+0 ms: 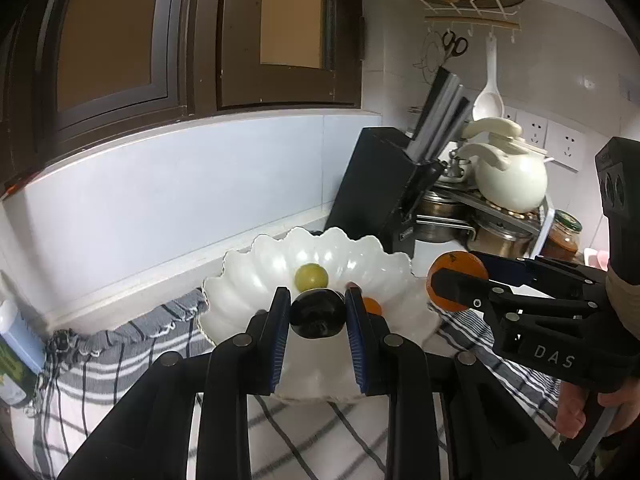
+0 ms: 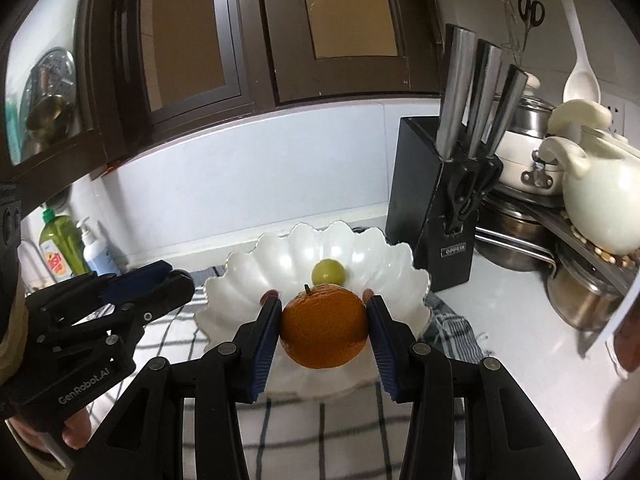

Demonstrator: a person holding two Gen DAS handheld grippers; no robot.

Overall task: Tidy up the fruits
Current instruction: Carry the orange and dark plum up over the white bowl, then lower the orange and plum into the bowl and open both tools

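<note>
My left gripper point(image 1: 318, 314) clamps a dark plum point(image 1: 317, 314), my right gripper point(image 2: 323, 326) an orange point(image 2: 323, 326), both over the bowl's point(image 2: 240, 280) near rim; a grape point(image 2: 328, 272) sits inside, knife block point(image 2: 432, 204) behind-right.

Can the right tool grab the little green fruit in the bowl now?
Probably not yet. The right tool is already shut on a round orange mandarin, which sits between its fingers and the small green fruit in the white scalloped bowl.
</note>
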